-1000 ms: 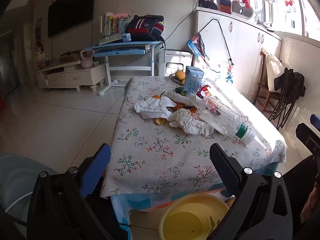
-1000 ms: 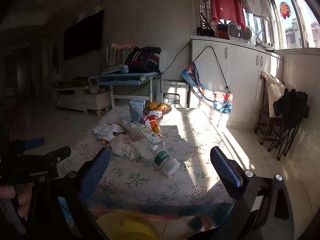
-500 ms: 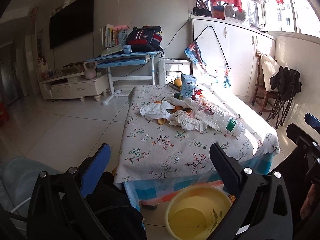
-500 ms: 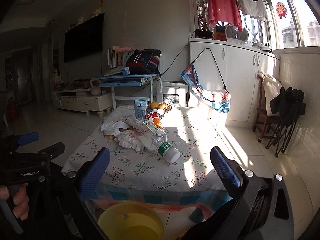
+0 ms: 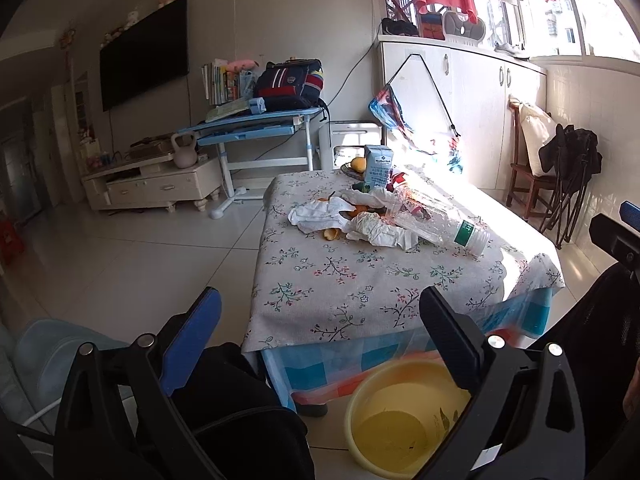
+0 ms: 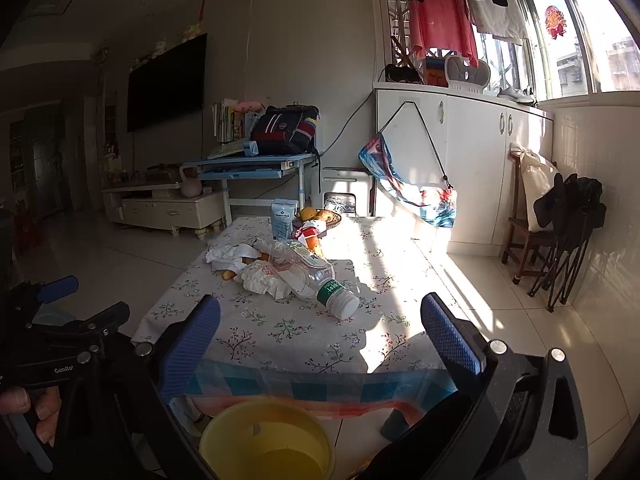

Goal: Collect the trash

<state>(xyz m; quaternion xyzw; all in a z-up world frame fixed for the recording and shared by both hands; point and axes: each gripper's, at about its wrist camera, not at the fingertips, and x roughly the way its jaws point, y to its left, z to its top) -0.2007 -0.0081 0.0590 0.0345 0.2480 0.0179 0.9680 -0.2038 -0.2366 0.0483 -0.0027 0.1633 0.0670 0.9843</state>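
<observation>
Starting out: both grippers, left gripper (image 5: pixel 316 332) and right gripper (image 6: pixel 320 336), spread and empty. Trash pile, bottle (image 6: pixel 310 276) and tissues (image 5: pixel 380 232), mid-table; bucket (image 5: pixel 404 420) on floor below. Grab the bottle body first, squarely.

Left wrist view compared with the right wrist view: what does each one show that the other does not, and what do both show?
Only the left wrist view shows the pale blue round seat at lower left. Only the right wrist view shows a hand holding the left gripper's black handle. Both show the clear plastic bottle with green label, crumpled white tissues, blue milk carton and yellow plastic basin. The left gripper and right gripper are open, empty.
</observation>
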